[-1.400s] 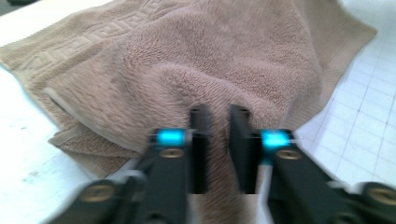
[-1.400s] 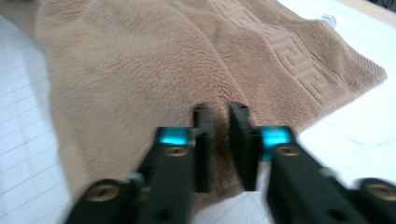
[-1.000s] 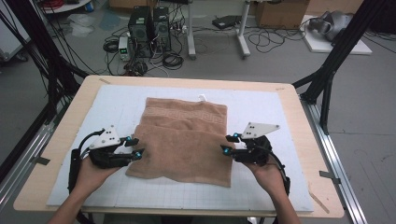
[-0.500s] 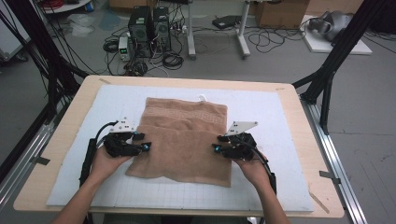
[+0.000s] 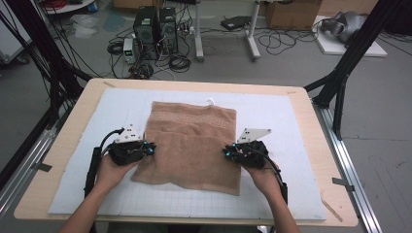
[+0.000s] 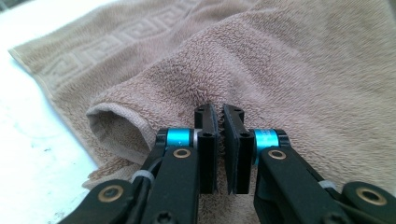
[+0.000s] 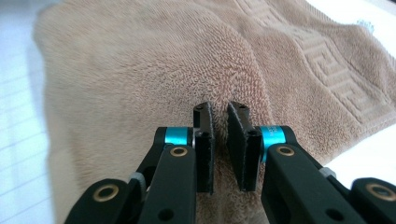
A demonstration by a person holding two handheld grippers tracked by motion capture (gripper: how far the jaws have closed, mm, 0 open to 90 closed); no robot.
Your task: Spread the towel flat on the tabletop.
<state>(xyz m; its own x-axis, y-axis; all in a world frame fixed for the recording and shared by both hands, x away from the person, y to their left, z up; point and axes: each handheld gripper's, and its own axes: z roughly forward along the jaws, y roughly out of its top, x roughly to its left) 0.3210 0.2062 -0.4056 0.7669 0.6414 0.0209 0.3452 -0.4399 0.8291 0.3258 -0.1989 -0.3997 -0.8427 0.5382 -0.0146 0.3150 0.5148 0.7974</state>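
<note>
A brown towel (image 5: pixel 192 145) lies on the white mat, its near half folded over the far half, which has a key-pattern band. My left gripper (image 5: pixel 151 149) is at the towel's left edge, and my right gripper (image 5: pixel 226 151) at its right edge; both point inward. In the left gripper view the towel (image 6: pixel 303 70) bunches into a raised fold at the tips of the left gripper (image 6: pixel 218 109), whose jaws have just closed to a thin slit. In the right gripper view the right gripper (image 7: pixel 219 107) has just been closing, and the pile of the towel (image 7: pixel 140 60) puckers at its tips.
The white gridded mat (image 5: pixel 291 121) covers a wooden table (image 5: pixel 63 145). Black frame struts (image 5: pixel 345 73) stand at both sides. On the floor beyond are computer cases (image 5: pixel 155 24) and cables. A loop tag (image 5: pixel 211 101) sticks out at the towel's far edge.
Both hands have slid a little inward and forward onto the towel's side edges. The jaws of both grippers have come together at the cloth.
</note>
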